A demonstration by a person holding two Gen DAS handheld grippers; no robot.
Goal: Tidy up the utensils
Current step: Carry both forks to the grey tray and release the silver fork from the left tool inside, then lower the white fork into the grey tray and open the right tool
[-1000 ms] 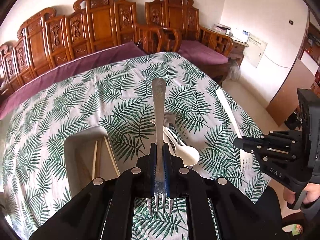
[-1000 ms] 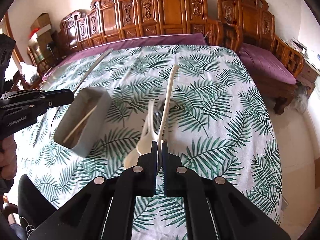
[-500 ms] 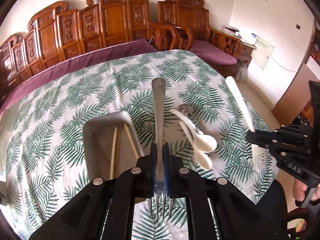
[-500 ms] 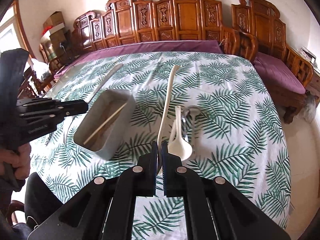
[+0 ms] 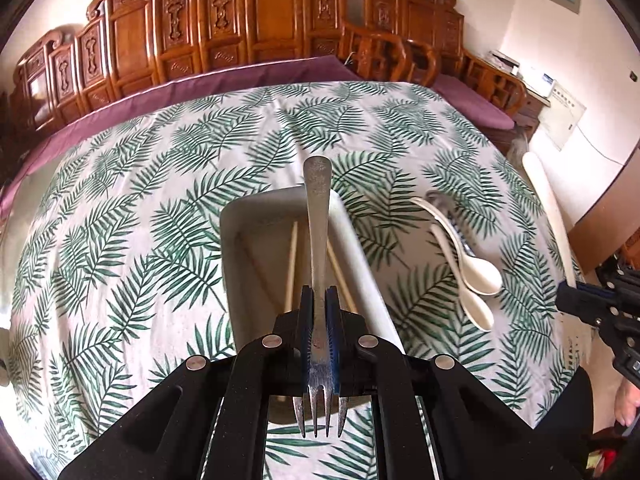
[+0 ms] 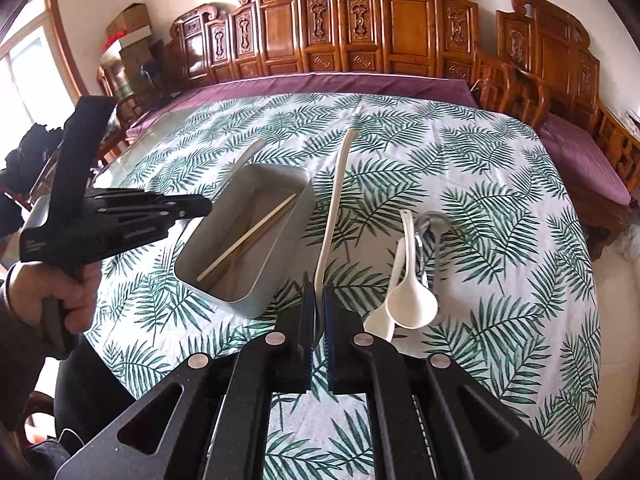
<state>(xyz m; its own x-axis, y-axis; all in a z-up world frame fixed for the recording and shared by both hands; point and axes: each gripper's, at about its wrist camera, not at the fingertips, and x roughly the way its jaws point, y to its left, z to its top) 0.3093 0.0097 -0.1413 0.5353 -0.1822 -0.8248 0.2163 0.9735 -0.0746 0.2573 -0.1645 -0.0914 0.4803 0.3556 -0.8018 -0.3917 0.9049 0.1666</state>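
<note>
The left gripper (image 5: 319, 320) is clamped on a metal fork (image 5: 318, 240), tines back toward the camera and handle out ahead, and it has swung over the grey box (image 5: 360, 252): a second ago the box sat off to the left in its view, now the handle lies right above it. The right gripper (image 6: 319, 304) is closed on a long pale utensil (image 6: 334, 208), carried toward the box too but short of it, just beside its right wall. Two chopsticks (image 6: 248, 236) already lie inside. Two white spoons (image 6: 408, 292) and some metal pieces wait on the cloth (image 6: 500, 240). The fork looks ready to drop in.
</note>
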